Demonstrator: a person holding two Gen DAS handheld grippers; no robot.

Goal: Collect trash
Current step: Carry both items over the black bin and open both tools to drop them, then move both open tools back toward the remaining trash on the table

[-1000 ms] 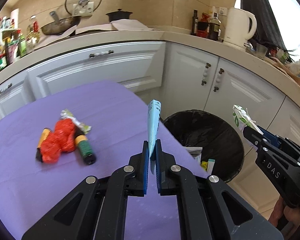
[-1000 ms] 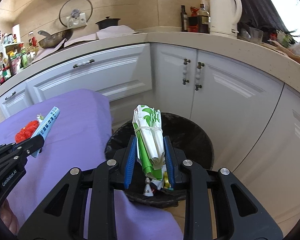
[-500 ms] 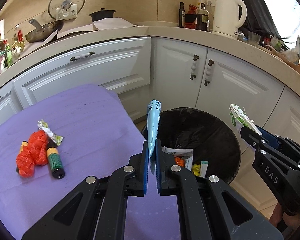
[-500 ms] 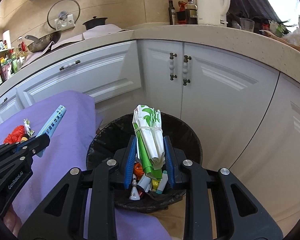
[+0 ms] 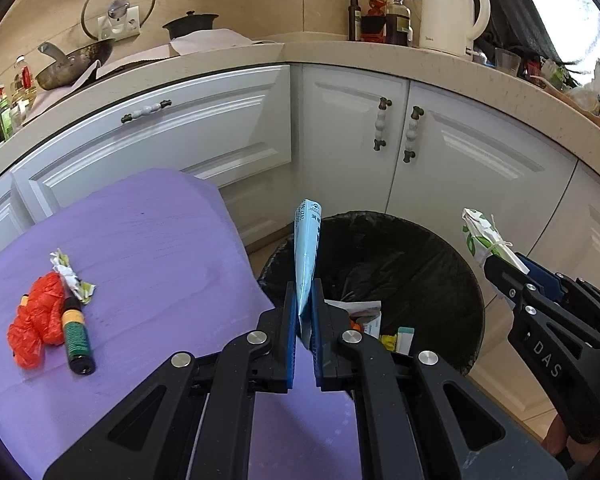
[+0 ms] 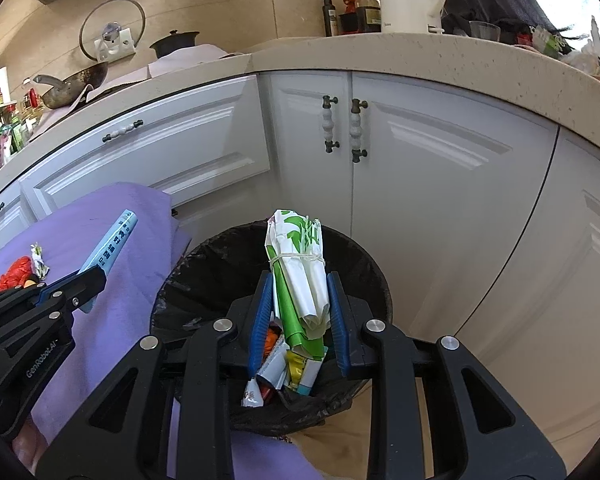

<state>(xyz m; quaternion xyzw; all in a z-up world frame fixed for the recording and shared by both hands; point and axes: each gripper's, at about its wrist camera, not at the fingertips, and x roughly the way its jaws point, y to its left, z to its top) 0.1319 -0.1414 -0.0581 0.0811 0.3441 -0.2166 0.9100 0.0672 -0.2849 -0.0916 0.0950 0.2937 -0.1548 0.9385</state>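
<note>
On the purple table [image 5: 148, 248], far to your left, a red crumpled bag [image 5: 36, 320] is lying against a small dark bottle [image 5: 76, 338], with a crinkled green-and-white wrapper [image 5: 70, 276] touching their upper end — all well apart from both tools. Your left tool [image 5: 302, 320] is gripping a flat light-blue packet [image 5: 306, 248] by its lower end; the packet is standing nearly upright between the blue pads, at the table's right edge and just beside the rim of the black-lined trash bin [image 5: 440, 256]. In the right wrist view that same packet [image 6: 110, 244] is slanting up and right above the cloth. Further right, your right tool [image 6: 300, 312] is clamping a green-and-white paper bundle [image 6: 300, 272] tied with a rubber band — it is pointing away along the fingers, directly over the bin's open mouth [image 6: 220, 256]. Below it, wrappers and small cartons [image 6: 288, 372] are already lying inside the bin.
</note>
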